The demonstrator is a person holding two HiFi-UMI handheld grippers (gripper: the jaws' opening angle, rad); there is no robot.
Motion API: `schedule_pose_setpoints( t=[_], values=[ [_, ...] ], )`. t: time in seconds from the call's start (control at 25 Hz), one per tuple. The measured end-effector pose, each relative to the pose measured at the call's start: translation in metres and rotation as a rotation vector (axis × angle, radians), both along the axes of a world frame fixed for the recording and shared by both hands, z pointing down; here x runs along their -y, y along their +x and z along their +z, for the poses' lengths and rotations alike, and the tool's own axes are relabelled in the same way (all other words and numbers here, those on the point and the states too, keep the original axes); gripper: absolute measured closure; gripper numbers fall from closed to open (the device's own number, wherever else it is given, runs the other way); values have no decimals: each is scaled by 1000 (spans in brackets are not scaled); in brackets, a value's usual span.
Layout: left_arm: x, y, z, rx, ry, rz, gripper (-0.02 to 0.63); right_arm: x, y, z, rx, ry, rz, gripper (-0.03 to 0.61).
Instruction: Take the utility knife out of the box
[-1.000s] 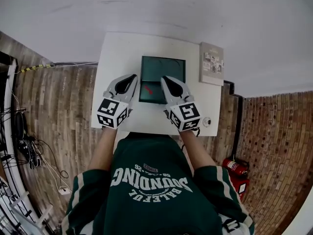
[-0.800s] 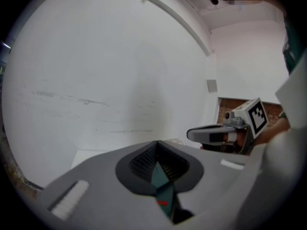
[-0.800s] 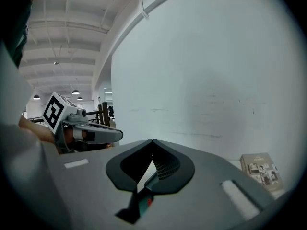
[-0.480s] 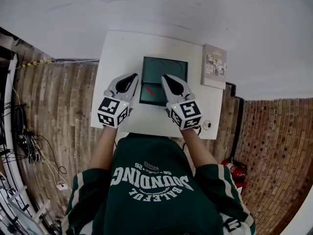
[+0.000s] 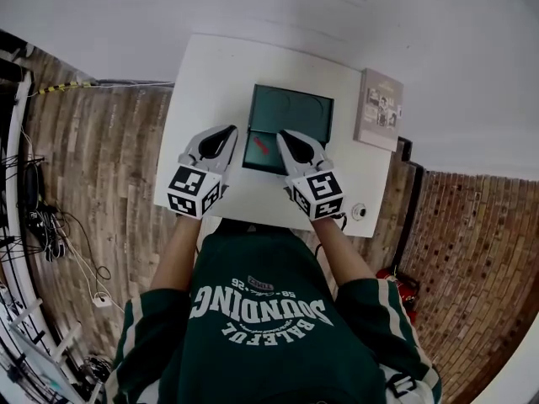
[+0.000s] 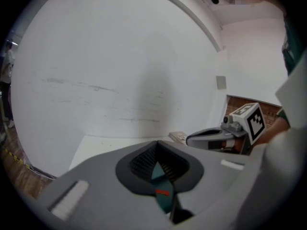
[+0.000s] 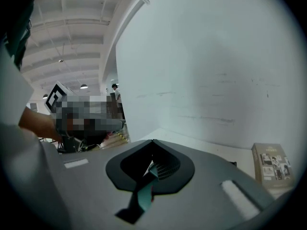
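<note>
A dark green open box [image 5: 291,127] sits on the white table [image 5: 210,82]. Inside it, near the front left corner, lies the red utility knife [image 5: 260,146]. My left gripper [image 5: 229,130] hovers by the box's near left corner, jaws shut with nothing in them. My right gripper [image 5: 285,135] is over the box's front edge just right of the knife, also shut and holding nothing. In the left gripper view a strip of green box [image 6: 162,182] and a red speck of knife [image 6: 164,192] show through the slit between the jaws. The right gripper view shows only a green strip [image 7: 142,194].
A printed booklet [image 5: 380,109] lies at the table's far right edge, also seen as the booklet [image 7: 272,169]. A small round object [image 5: 360,211] rests near the table's front right corner. Cables [image 5: 50,242] trail on the wooden floor to the left.
Both grippers stay shut at the box's near edge, hardly moving. The head camera shifted, so the table and box sit slightly farther right and higher in view.
</note>
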State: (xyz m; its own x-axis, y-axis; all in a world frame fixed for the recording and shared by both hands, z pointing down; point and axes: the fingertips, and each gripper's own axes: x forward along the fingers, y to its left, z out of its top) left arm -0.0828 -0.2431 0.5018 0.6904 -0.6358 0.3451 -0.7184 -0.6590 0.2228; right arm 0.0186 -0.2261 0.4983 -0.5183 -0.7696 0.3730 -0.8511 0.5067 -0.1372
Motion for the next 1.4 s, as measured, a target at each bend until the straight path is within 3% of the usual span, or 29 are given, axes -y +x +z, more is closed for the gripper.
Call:
schedule_pose_setpoints(
  t=[0.44,0.56,0.76,1.4],
  values=[
    [-13,-17,15,5,-37,-46,561,-24,-12,70,-126,-155,-113,571],
    [-15,-20,16,6,-40,-55,561,-30,-12,87,-174,-210,-149,510],
    [-16,-24,18,9,-44,-67,561,-38,-13,116,-261,-302,-218,471],
    [-14,-46,27,15,-71,-110,561,-35,-25,194,-464,-494,-364,470]
  ],
)
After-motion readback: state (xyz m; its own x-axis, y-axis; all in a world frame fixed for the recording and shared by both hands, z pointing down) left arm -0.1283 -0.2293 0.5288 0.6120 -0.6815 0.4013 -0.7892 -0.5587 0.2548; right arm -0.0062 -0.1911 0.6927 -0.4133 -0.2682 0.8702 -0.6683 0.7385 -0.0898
